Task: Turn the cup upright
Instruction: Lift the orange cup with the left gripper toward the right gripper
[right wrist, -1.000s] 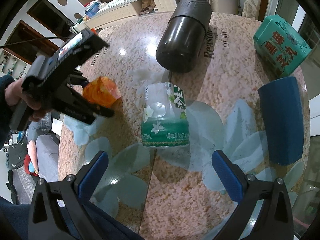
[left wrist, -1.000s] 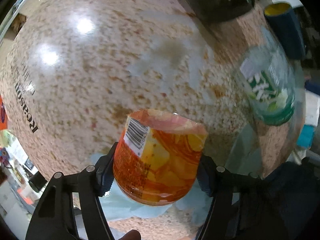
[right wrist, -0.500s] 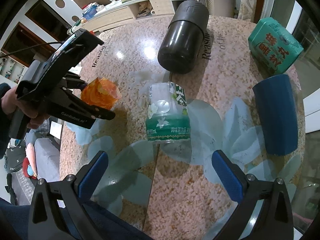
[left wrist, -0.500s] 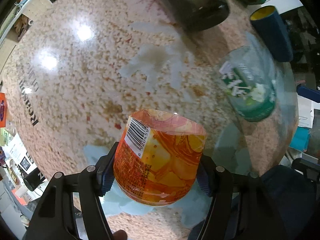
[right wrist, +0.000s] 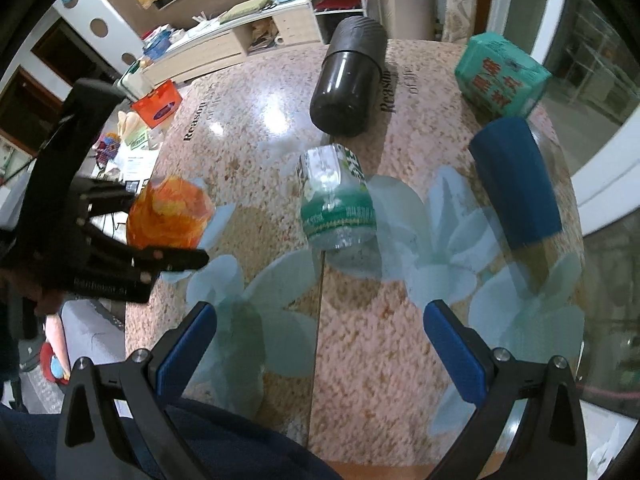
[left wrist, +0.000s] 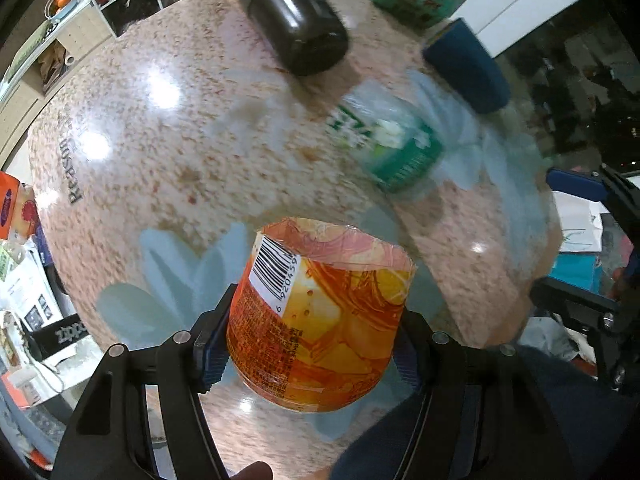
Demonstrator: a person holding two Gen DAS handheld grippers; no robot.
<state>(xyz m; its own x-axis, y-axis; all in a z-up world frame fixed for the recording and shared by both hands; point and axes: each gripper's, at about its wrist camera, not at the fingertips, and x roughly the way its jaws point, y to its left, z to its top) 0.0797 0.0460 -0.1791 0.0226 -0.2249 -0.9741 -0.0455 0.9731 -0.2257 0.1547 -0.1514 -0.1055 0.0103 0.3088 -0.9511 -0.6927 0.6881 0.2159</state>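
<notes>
On the speckled stone counter we see a black cylindrical canister lying on its side, a green-labelled clear plastic bottle before it, a dark blue tumbler and a teal packet to the right.

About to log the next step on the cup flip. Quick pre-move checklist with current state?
1. Left claw shut on orange cup: ok.
2. Cup lifted off the table: ok.
3. Cup upright: not ok, tilted; which end is the mouth, cannot tell.
4. Right claw open, holding nothing: ok.
5. Green bottle apart from the held cup: ok.
6. Bare table below cup for set-down: ok.
</notes>
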